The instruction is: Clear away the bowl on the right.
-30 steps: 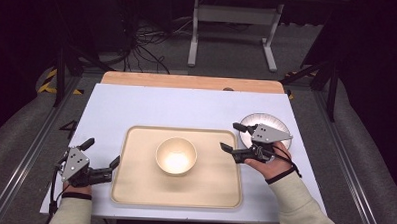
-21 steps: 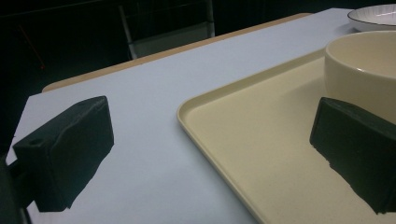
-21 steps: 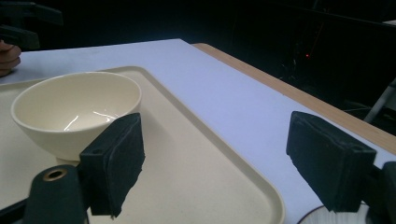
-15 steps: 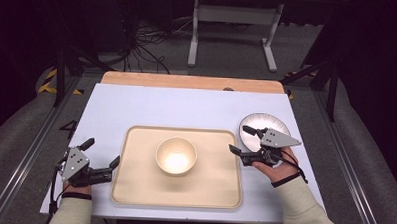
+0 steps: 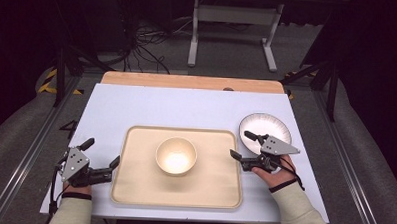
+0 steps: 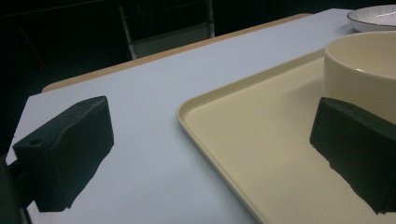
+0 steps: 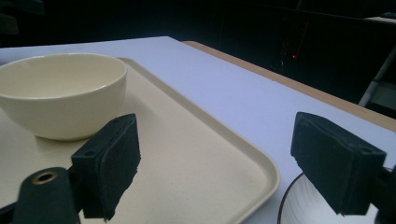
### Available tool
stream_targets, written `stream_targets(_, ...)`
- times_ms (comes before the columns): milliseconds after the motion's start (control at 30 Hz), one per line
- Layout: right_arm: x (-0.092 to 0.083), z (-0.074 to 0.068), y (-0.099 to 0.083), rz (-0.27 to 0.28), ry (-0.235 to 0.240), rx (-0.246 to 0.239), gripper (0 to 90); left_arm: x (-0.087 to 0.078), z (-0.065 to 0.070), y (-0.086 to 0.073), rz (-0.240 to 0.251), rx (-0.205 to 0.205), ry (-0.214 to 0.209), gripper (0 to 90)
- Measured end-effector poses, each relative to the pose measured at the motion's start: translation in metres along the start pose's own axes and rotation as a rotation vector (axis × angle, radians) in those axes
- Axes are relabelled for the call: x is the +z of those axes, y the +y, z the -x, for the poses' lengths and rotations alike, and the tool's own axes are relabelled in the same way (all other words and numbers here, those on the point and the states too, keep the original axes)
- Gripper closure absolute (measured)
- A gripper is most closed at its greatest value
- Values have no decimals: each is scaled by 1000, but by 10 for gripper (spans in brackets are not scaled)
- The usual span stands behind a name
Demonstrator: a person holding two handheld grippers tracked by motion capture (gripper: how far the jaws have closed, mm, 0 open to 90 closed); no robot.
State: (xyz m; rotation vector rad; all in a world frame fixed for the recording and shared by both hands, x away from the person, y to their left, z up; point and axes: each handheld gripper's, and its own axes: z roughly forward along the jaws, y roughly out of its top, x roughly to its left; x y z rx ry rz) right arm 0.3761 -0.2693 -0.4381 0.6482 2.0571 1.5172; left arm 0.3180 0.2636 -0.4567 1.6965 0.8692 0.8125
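While right gripper jaws widen empty astride tray edge, left gripper wide.

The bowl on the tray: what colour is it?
Plain cream, the bowl shows best in the high view.

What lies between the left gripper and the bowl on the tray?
In the high view, between the left gripper and the bowl lie the tray's left rim and bare tray floor. The left gripper view shows the same stretch.

Dark room, grey floor
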Motion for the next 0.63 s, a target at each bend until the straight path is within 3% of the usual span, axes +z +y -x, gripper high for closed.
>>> stream_targets(267,3,-8,-13,9,18,-4,165,0,0,0,1,0,-1,3)
stream_targets(633,4,-6,-18,10,16,23,160,0,0,0,5,-3,-9,3)
